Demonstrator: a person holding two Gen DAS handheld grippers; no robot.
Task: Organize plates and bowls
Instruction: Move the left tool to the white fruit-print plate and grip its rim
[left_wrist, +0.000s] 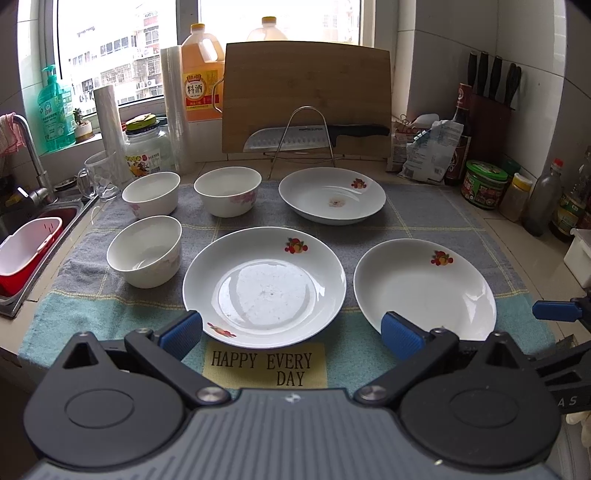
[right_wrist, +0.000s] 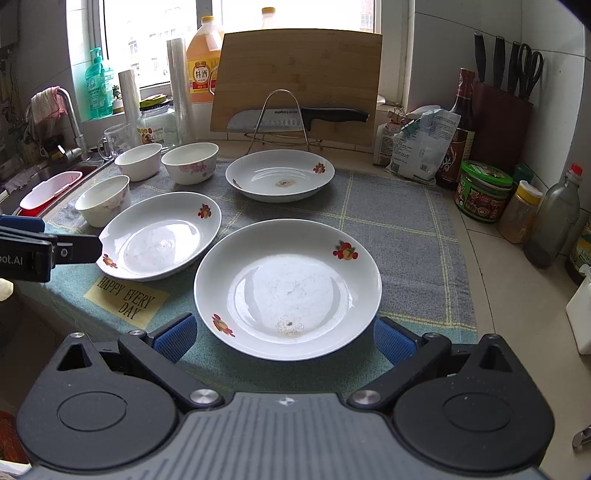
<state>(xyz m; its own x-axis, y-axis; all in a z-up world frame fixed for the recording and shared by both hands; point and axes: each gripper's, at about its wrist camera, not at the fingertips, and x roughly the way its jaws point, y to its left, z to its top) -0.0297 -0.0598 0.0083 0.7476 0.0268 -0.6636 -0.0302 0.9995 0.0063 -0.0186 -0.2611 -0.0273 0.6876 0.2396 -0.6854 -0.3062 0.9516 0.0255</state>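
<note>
Both claws, left claw (left_wrist: 291, 328) and right claw (right_wrist: 284, 334), are wide apart near the front plate (right_wrist: 288, 288); a slippery pinch could drop it

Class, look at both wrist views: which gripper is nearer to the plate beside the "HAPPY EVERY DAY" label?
Left. The left gripper sits open right at that plate's near rim. The right gripper sits farther right, open in front of the neighbouring plate.

Backlit window (left_wrist: 122, 55) glare (blown out), fisheye edges.
</note>
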